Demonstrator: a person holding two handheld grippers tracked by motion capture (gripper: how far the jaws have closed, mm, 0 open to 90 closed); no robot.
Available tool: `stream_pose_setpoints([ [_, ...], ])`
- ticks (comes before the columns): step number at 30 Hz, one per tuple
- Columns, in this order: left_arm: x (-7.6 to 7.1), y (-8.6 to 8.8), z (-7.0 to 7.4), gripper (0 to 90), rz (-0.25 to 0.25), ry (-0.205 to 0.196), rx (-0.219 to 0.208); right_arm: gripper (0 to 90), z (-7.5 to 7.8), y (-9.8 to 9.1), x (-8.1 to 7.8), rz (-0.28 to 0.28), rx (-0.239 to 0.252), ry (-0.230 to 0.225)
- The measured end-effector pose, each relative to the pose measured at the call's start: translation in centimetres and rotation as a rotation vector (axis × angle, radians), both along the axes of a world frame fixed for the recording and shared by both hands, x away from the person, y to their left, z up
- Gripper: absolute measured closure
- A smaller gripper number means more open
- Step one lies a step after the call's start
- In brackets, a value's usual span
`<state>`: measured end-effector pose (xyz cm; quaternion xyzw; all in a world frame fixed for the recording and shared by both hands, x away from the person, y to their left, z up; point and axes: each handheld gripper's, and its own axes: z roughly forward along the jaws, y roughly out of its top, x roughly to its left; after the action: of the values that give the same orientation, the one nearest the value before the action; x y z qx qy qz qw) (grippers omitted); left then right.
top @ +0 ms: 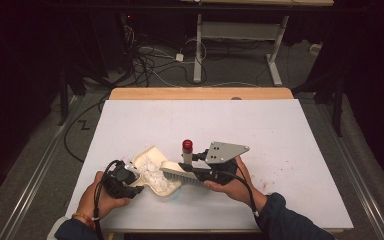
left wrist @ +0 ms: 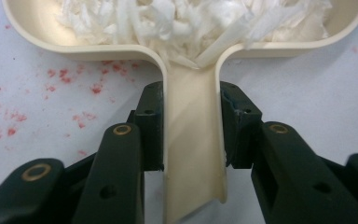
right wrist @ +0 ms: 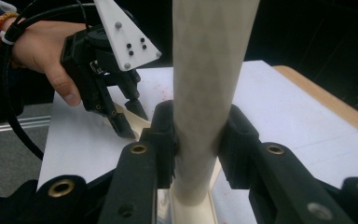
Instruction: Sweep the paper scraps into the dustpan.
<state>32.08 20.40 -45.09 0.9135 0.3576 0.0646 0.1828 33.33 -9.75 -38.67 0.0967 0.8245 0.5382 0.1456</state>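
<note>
now your left gripper (left wrist: 193, 140) pinches the dustpan (left wrist: 37, 23) handle, right gripper (right wrist: 198, 140) clamps the brush (top: 182, 176); sweep remaining shreds (left wrist: 186, 18) in gently.

On the white counter (top: 280, 150), the left gripper (top: 122, 176) holds a cream plastic dustpan (top: 152, 162) of white shreds (top: 155, 175); the right gripper (top: 215, 167) lays a brush (top: 180, 175) across it.

From the high view you look forward and down over the whole table (top: 280, 130), floor beyond. Your left gripper view sits low and very close, facing along its jaws at the dustpan (left wrist: 193, 154). Your right gripper view looks across the table toward your left hand (right wrist: 46, 60). All three share the dustpan area.
</note>
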Motion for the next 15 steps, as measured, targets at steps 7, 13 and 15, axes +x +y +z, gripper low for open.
stream_pose_setpoints([
  [7, -0.1, 0.1, 0.0, 63.1, 0.008, 0.001, -0.002, 70.5, 1.3, -1.9, 0.3, -0.043, 0.031, -0.014],
  [13, 0.0, 0.1, -0.1, 63.1, 0.01, 0.002, -0.004, 70.6, 1.9, -4.2, 0.6, -0.073, 0.028, -0.01],
  [15, 0.0, 0.1, -0.1, 63.1, 0.011, 0.0, -0.004, 70.5, 1.9, -5.0, 0.7, -0.088, 0.028, -0.011],
])
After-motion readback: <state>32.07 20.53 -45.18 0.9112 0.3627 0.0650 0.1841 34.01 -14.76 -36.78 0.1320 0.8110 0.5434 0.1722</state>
